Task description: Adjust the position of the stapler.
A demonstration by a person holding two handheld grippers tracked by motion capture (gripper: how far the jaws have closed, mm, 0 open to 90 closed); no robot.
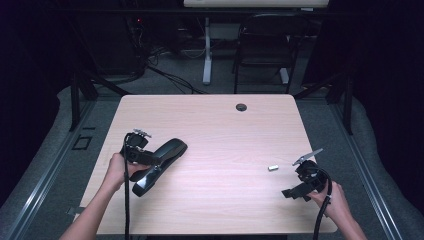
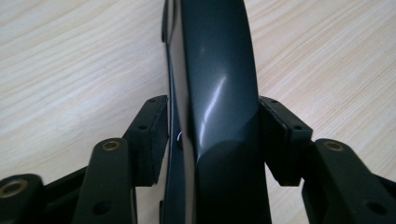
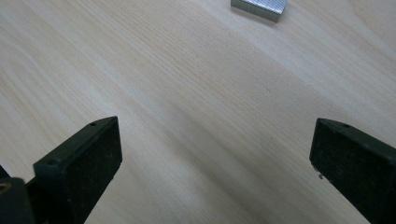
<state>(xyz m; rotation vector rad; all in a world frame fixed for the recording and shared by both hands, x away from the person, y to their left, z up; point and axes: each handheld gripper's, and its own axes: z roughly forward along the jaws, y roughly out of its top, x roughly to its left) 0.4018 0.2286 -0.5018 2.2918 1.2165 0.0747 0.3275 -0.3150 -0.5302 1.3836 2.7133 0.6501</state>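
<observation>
On the table (image 1: pixel 225 125): one black stapler (image 1: pixel 160 165), one staple block (image 1: pixel 272 168).

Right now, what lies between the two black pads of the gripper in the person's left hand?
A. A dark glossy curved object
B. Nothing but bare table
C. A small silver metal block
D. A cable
A: in the left gripper view, the dark glossy curved object runs up between the pads of the left gripper, while the small silver block lies apart on the table, nearer the right gripper.
</observation>
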